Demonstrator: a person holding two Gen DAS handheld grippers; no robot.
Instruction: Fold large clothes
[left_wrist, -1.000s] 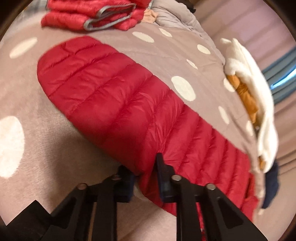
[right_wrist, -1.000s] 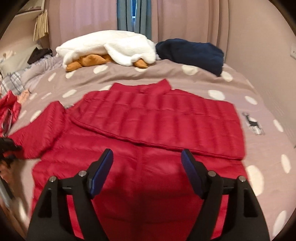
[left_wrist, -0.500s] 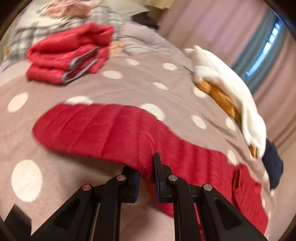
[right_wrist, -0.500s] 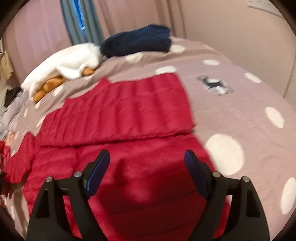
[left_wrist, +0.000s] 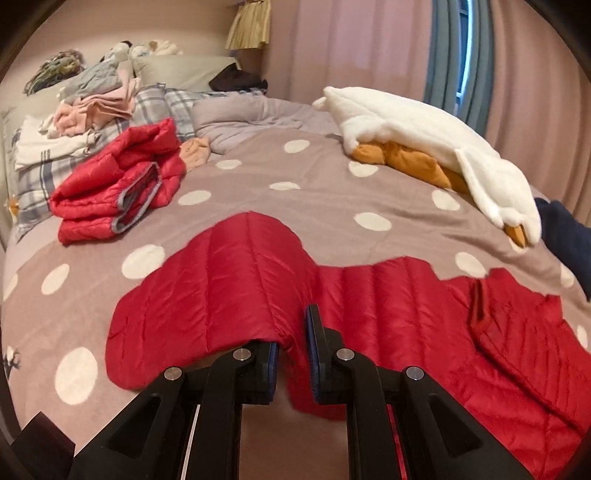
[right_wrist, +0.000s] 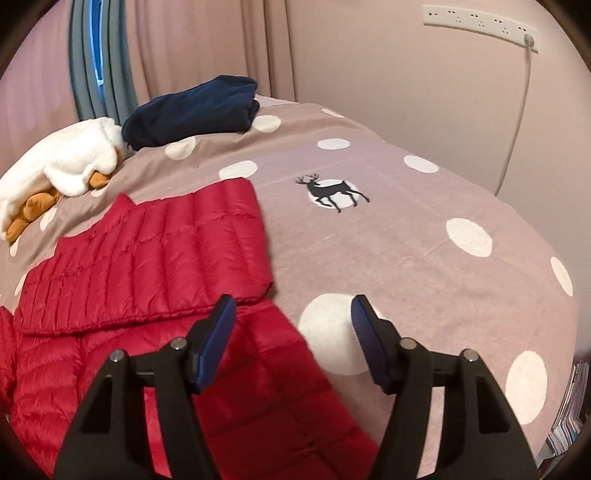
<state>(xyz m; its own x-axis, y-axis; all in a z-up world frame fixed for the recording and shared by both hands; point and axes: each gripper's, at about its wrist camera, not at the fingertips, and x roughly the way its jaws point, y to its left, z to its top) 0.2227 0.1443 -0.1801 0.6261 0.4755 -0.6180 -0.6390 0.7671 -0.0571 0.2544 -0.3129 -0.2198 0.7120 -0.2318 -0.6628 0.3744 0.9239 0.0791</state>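
A red quilted down jacket (right_wrist: 147, 266) lies spread on the dotted bedspread, one sleeve folded across its body. In the left wrist view my left gripper (left_wrist: 293, 347) is shut on the jacket's other sleeve (left_wrist: 221, 291) and holds it lifted, so the sleeve drapes over the left finger. In the right wrist view my right gripper (right_wrist: 291, 332) is open and empty, hovering over the jacket's right edge and a white dot of the bedspread.
A folded red jacket (left_wrist: 114, 188) lies at the back left by pillows and a clothes pile (left_wrist: 88, 99). A white and orange fleece (left_wrist: 424, 140) and a navy garment (right_wrist: 192, 110) lie at the far side. The wall has a power strip (right_wrist: 480, 22).
My left gripper closed on the sleeve and raised it, swinging the view up toward the bed's head. My right gripper moved right, from over the jacket's middle to its right edge.
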